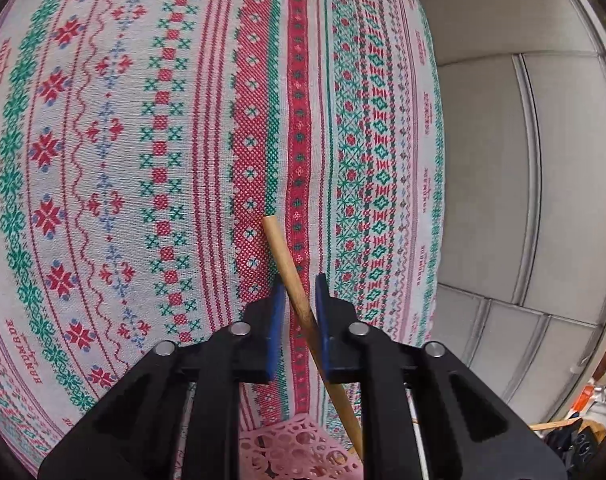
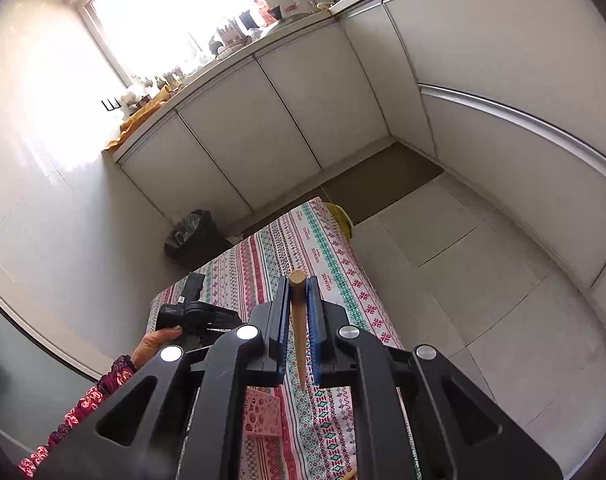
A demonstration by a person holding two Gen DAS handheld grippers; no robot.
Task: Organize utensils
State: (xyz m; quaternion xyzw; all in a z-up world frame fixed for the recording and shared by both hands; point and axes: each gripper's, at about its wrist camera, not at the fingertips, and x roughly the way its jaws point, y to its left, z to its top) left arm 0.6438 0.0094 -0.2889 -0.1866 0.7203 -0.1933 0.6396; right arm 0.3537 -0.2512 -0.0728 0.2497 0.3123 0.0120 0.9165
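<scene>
Left hand-held gripper (image 1: pixel 297 300): jaws apart, a wooden chopstick (image 1: pixel 287 264) running aslant between them over the patterned tablecloth (image 1: pixel 103 160) on the desk, its lower end by a pink perforated holder (image 1: pixel 299 452). Right hand-held gripper (image 2: pixel 299 296): clamped on a second chopstick (image 2: pixel 299 320), blunt end outward, held above the desk.
</scene>
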